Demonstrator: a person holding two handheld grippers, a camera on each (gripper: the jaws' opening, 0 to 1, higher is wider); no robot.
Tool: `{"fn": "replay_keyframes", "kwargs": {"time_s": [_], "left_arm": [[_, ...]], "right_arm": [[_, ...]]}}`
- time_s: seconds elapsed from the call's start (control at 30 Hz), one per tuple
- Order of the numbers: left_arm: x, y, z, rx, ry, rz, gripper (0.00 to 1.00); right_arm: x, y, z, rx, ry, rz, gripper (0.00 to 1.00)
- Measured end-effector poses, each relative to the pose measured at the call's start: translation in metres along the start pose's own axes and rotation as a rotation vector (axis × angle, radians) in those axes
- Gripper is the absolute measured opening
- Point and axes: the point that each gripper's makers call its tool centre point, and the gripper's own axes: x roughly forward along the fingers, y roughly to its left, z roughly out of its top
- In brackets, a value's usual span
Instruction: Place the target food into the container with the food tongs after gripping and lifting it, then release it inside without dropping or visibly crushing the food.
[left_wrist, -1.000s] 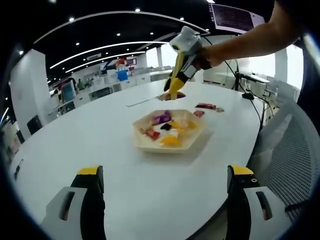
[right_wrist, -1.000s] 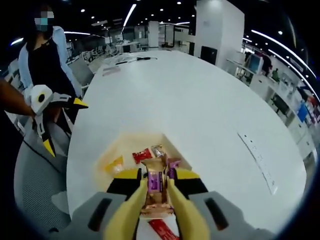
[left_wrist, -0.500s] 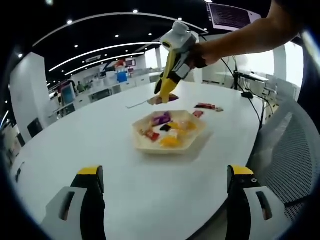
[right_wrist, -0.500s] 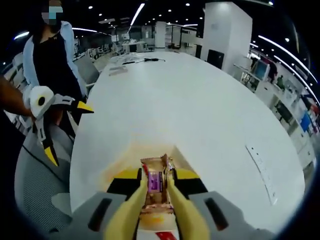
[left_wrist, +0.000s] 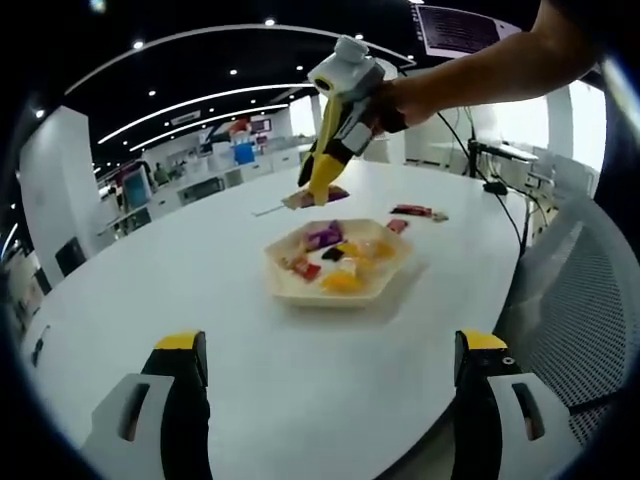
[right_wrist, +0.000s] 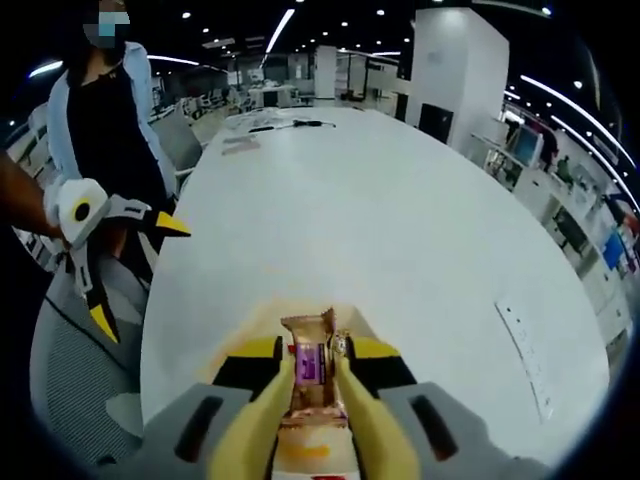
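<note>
Evidently a wrapped snack bar (right_wrist: 312, 372) is pinched between the narrow jaws of the right claw (left_wrist: 313, 193) and held above the tray (left_wrist: 290, 287) of sweets on the white surface (left_wrist: 180, 270). Lifting appears done; lowering and release remain. The left claw (right_wrist: 125, 262) is spread wide, empty.

Tray on the bench, wrapped snack held above its far side

In the left gripper view the tray (left_wrist: 340, 262) holds sweets; two packets (left_wrist: 413, 213) lie behind-right of it; the right gripper (left_wrist: 318, 188) grips the snack (left_wrist: 316, 196).
</note>
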Motion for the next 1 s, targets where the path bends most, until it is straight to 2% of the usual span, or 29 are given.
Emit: {"fn": "replay_keyframes", "kwargs": {"time_s": [0.3, 0.57, 0.83, 1.0], "left_arm": [[-0.002, -0.001, 0.001, -0.009, -0.01, -0.005, 1.0], [-0.001, -0.001, 0.005, -0.013, -0.028, -0.011, 1.0], [-0.001, -0.004, 0.01, -0.032, -0.05, -0.025, 1.0], [-0.001, -0.006, 0.012, -0.029, -0.062, -0.04, 1.0]], "right_arm": [[-0.001, -0.003, 0.004, 0.005, -0.021, -0.014, 0.28], [-0.02, -0.002, 0.009, -0.003, -0.031, -0.032, 0.28], [-0.038, -0.009, -0.001, 0.0, -0.041, -0.065, 0.29], [-0.054, -0.01, -0.016, 0.01, -0.041, -0.096, 0.29]]}}
